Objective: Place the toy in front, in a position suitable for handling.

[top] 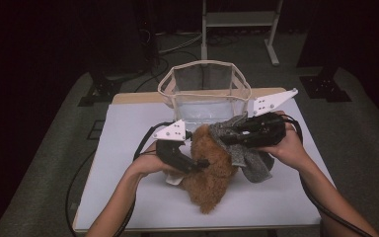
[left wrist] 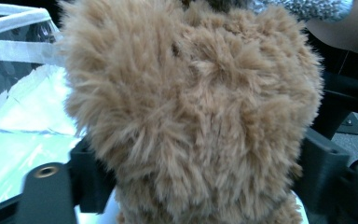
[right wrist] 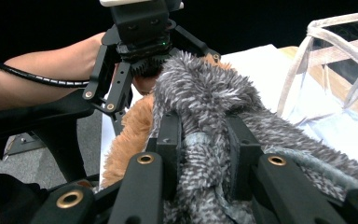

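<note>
Jaws first: right gripper (right wrist: 204,154) is clamped narrow on a fold of the grey-and-white shaggy knit fabric (right wrist: 205,100), pads pressing it from both sides in the right gripper view. Left gripper (left wrist: 200,186) stands wide around the tan fluffy plush toy (left wrist: 191,107); fur fills the gap between the jaws, but I can't tell from the left gripper view if the pads really bite or just bracket it.

Step in hand, as I read it: pulling the grey fabric along/off the plush while the left gripper steadies the toy's body. Next move prob. calls for a firm hold w/ the left gripper, then a slow pull w/ the right so the pile doesn't snag; fabric is stretchy-looking and could slip.

Materials: plush is long-pile, curly, soft, rounded lump, lying mid-table on the white tabletop (top: 128,148), near side of centre. Fabric is fuzzy, mottled grey, limp, draped over the toy's right side and bunched toward the right hand (top: 288,148). Left hand (top: 150,165) sits at the toy's left.

Farther out: clear plastic storage bag w/ white fabric-tape rim (top: 205,91), standing open at the far edge of the table, just beyond the toy. Dark floor around, white frame legs (top: 239,22) far back.
</note>
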Demonstrator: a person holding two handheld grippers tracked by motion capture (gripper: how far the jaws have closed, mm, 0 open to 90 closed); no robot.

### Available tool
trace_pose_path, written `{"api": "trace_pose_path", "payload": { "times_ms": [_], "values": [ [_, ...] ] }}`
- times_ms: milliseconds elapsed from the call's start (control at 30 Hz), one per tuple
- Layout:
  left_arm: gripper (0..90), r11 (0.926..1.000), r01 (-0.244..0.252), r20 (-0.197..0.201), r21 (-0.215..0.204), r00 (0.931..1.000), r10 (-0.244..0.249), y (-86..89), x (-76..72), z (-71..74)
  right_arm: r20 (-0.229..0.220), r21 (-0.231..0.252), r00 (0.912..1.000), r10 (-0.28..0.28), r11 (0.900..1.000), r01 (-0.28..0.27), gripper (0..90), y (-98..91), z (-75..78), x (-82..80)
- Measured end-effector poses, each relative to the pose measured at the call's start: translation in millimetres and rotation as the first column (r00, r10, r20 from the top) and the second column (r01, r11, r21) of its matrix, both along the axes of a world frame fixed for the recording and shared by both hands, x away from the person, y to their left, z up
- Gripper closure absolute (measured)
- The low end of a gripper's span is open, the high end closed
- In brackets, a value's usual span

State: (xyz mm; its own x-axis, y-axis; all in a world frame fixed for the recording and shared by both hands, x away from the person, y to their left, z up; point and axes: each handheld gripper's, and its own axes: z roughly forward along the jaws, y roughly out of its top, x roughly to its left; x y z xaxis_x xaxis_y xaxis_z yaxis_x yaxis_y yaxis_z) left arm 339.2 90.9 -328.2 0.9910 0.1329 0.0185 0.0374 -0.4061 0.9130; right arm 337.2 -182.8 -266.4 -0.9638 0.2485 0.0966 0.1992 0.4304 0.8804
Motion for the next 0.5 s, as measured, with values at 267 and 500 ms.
{"api": "trace_pose_path", "payload": {
  "times_ms": [267,500],
  "values": [
    [5.9,0.9985,-0.017,0.039,0.052,0.9991,0.015,-5.3,-5.0,20.2,-0.001,0.002,0.9998,0.021,0.9998,-0.021,70.4,9.9,-0.4,0.9],
    [30.7,0.9974,-0.029,0.073,0.067,0.9970,0.024,-0.9,-7.3,23.1,0.005,0.011,0.9997,0.026,0.9996,-0.026,70.4,12.5,0.0,0.5]
  ]
}}
